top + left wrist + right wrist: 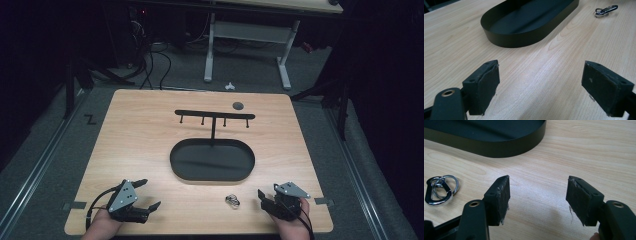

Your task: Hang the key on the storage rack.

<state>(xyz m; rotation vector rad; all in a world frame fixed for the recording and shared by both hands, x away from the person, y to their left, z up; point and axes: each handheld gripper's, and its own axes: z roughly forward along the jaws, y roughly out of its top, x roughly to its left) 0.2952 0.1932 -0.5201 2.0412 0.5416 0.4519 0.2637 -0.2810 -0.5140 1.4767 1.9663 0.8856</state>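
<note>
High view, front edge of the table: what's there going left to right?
left tongs → carabiner with key rings → right tongs. All sit on the wooden table, nearer the person than the black oval tray.

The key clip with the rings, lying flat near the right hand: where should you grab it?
Probably the carabiner body's long sides: it lies flat on the table, with thin loose rings at one end. The open right tool is nearest, so come from above, one jaw on each long side. The left tool is farther away.
</note>
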